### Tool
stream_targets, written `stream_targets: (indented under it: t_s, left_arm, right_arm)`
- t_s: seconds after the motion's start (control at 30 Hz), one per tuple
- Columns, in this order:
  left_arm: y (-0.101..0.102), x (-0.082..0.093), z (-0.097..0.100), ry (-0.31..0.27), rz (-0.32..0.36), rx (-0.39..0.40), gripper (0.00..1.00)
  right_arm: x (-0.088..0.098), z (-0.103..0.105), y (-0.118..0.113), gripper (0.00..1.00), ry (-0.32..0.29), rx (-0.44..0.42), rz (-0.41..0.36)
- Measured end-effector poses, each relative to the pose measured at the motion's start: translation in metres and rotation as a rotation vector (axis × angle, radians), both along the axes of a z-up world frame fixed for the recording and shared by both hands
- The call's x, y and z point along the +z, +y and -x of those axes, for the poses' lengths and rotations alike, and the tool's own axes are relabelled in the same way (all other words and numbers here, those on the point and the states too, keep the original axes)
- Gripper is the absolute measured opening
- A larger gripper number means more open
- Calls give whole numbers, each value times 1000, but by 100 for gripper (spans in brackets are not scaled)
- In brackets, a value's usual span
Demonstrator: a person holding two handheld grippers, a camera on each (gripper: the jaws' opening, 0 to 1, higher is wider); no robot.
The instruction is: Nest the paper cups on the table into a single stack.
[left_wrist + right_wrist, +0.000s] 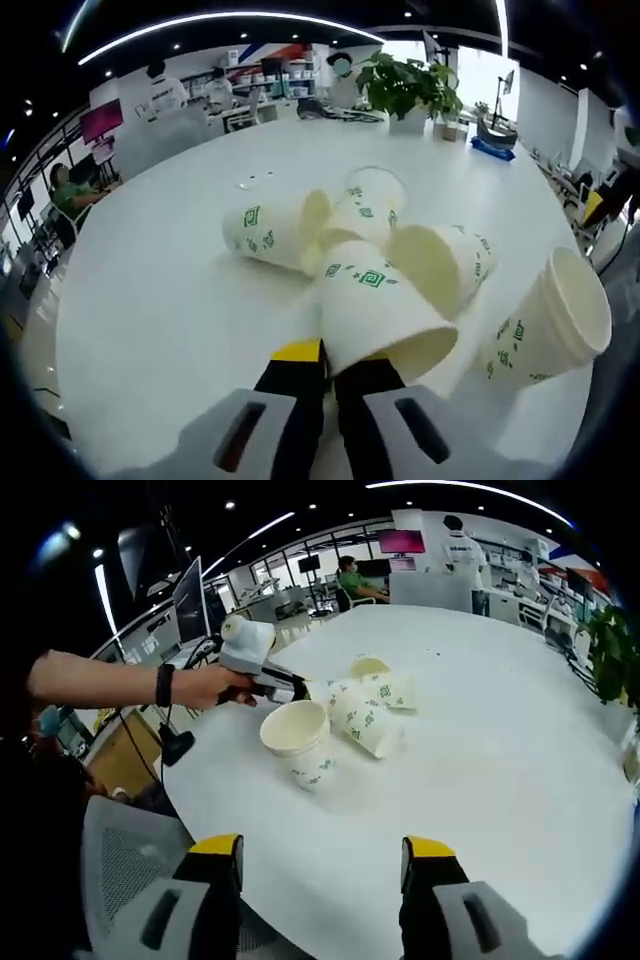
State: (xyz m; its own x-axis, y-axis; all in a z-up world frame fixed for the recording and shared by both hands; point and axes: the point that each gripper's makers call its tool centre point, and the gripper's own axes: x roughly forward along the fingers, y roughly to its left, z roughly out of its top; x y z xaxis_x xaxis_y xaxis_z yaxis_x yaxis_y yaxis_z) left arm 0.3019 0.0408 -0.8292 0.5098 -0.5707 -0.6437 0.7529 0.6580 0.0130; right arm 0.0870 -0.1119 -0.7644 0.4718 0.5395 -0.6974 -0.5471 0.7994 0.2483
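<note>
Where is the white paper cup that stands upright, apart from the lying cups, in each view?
Left gripper view: the upright white paper cup with green print is at the far right, beside the lying paper cups.
Right gripper view: the upright cup is left of centre, nearer the camera than the lying cups.
Shared landmark: the green potted plant at the table's edge.

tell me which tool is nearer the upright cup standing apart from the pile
Left. The left tool sits at the cup pile just behind the upright cup; the right tool hangs open, well back from it.
</note>
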Motion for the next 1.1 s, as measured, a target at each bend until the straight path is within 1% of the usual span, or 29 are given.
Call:
stream_targets:
  t_s: [0.07,0.1,0.2,0.37,0.47,0.67,0.73,0.8,0.87,1.0,1.07,1.1]
  left_arm:
    - [3,2,3,4,4,3,0]
    - [5,3,7,5,5,6,0]
    - [11,-1,9,7,-3,9,0]
    - [21,-1,15,17,-4,36,0]
    - [27,-2,20,20,-18,56,0]
    - [35,0,19,24,-29,80,0]
    - [37,2,18,26,-27,89,0]
    - [38,3,17,26,-23,93,0]
    - [38,4,17,23,-25,94,0]
    - [39,8,20,21,-28,92,0]
    - [40,9,21,18,-30,92,0]
    - [41,9,21,17,-30,93,0]
  right_arm:
    - [3,2,3,63,-1,6,2]
    - [3,1,1,63,-2,6,1]
    - [0,0,1,63,-1,12,1]
    - [-1,0,6,63,-1,26,3]
    - [1,1,7,63,-1,32,3]
    - [-4,1,4,62,0,33,8]
    - [1,4,2,62,1,31,8]
    - [-3,5,2,62,1,28,5]
    - [-1,8,3,62,1,28,7]
    - [-1,8,0,62,-2,28,11]
    - [3,8,-3,62,-5,26,10]
    - [0,6,-2,62,-8,27,10]
